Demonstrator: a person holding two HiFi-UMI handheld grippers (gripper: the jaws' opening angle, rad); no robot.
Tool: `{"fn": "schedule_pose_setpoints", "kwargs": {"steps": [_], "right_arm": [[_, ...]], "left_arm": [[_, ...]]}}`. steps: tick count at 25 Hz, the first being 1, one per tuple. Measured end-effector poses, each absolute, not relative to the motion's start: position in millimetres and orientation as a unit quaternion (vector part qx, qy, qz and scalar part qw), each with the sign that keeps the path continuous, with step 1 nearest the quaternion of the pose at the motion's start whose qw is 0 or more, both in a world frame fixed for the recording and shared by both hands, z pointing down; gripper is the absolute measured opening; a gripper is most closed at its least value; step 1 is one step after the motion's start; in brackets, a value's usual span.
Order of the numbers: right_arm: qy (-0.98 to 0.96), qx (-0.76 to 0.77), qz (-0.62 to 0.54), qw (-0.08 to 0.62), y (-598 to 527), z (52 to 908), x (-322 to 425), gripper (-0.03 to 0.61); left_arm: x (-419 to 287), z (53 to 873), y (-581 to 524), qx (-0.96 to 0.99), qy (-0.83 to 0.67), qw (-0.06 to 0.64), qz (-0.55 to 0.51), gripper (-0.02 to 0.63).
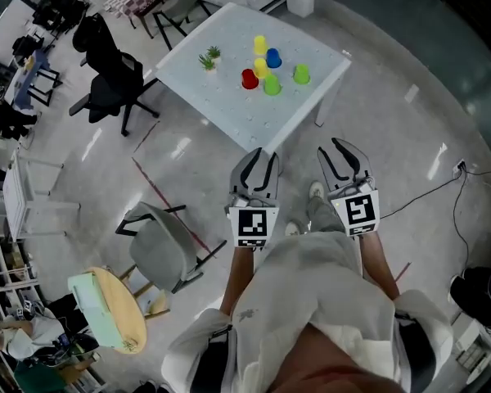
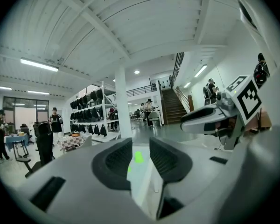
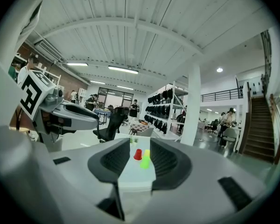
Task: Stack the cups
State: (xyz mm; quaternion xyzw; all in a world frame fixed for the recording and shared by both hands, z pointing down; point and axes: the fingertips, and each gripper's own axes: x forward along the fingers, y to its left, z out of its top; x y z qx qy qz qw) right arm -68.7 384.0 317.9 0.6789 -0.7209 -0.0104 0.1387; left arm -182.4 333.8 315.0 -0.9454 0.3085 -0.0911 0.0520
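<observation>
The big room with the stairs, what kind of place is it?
Probably a big workshop or lab hall: shelves of black bags, a staircase going up, and an office chair.

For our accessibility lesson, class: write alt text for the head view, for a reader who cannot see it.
Seen from above, a person stands on a shiny floor, pointing the left tool and right tool, both empty, toward a white table. On it stand six cups, two yellow, two green, one red, one blue, beside small plants.
</observation>
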Motion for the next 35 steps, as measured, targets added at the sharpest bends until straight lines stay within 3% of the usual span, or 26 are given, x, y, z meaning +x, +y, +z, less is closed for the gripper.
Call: {"fn": "schedule_pose_setpoints", "kwargs": {"steps": [35], "right_arm": [[-0.784, 0.607, -0.008, 0.131, 195, 315, 93, 0.121]], "left_arm": [[-28, 315, 164, -0.909, 0.396, 0.042, -0.127, 0.12]]}}
